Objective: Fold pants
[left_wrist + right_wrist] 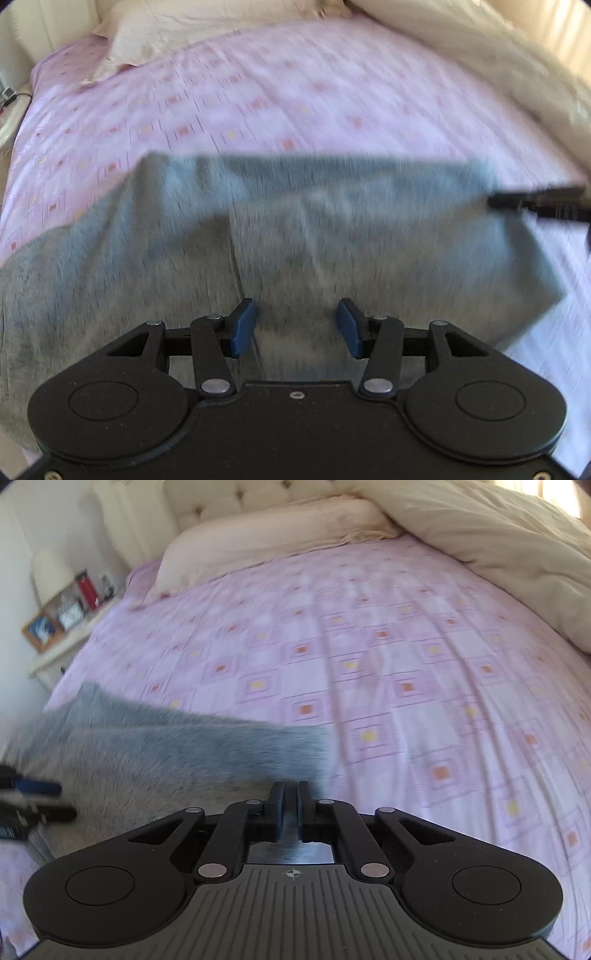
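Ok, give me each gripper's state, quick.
Left gripper: open, blue pads apart over the grey fleece pants, nothing gripped.
Right gripper: shut at the pants' edge; whether it pinches fabric cannot be told.

Pink bedsheet (369, 646), cream pillow (266, 528), duvet (498, 542)

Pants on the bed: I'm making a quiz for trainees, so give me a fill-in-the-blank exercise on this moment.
1. The pants are ____ in colour.
2. They lie on a checked bedsheet that is mostly ____.
3. The left hand-held gripper has its jaws ____ above the fabric.
4. The right hand-held gripper works at the pants' ____ edge in its own view.

Missing words: grey; pink; open; right
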A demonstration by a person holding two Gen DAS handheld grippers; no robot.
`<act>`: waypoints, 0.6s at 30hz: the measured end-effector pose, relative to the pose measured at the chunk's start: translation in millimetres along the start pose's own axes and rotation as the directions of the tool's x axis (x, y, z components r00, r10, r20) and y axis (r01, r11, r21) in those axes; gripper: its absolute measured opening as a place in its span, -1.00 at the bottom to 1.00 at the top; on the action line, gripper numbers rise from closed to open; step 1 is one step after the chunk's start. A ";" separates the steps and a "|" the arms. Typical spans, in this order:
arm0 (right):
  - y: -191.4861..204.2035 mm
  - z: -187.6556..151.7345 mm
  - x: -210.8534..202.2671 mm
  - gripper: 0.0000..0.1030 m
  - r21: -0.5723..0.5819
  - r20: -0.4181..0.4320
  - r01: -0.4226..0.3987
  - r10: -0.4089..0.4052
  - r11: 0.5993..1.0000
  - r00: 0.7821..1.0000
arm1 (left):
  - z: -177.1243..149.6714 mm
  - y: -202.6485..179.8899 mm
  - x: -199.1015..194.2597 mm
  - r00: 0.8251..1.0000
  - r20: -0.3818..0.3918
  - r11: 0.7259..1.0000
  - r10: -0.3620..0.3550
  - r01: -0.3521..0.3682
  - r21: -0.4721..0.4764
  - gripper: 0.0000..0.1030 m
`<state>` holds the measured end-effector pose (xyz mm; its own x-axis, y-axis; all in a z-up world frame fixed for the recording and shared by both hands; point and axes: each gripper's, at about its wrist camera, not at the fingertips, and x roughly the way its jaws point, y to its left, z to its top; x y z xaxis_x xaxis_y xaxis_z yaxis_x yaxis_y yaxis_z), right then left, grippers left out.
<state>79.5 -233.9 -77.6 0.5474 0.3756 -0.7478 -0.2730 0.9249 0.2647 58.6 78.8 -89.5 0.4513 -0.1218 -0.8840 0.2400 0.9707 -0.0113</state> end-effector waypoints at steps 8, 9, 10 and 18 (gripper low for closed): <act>31.6 -35.3 -32.8 -0.78 -0.181 -0.015 -0.133 0.133 0.974 0.991 | -5.4 -0.8 0.0 1.000 0.005 1.000 0.020 -0.020 -0.004 0.18; 38.8 -42.7 -29.8 -0.78 -0.222 -0.051 -0.125 0.116 0.967 0.992 | -5.7 -0.8 -0.2 1.000 0.004 1.000 0.021 -0.021 -0.008 0.18; 43.8 -52.2 -25.5 -0.78 -0.262 -0.081 -0.101 0.083 0.960 0.993 | -6.0 -1.3 0.0 1.000 0.005 1.000 0.024 -0.024 -0.008 0.18; 46.8 -55.5 -20.7 -0.78 -0.266 -0.077 -0.075 0.056 0.961 0.995 | -10.1 -0.9 -0.7 0.999 0.012 0.998 0.030 -0.029 -0.056 0.22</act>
<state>11.5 -201.6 -83.5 0.4688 0.4214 -0.7763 -0.5135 0.8451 0.1487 49.4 80.1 -93.6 0.4681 -0.0953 -0.8785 0.1779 0.9840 -0.0120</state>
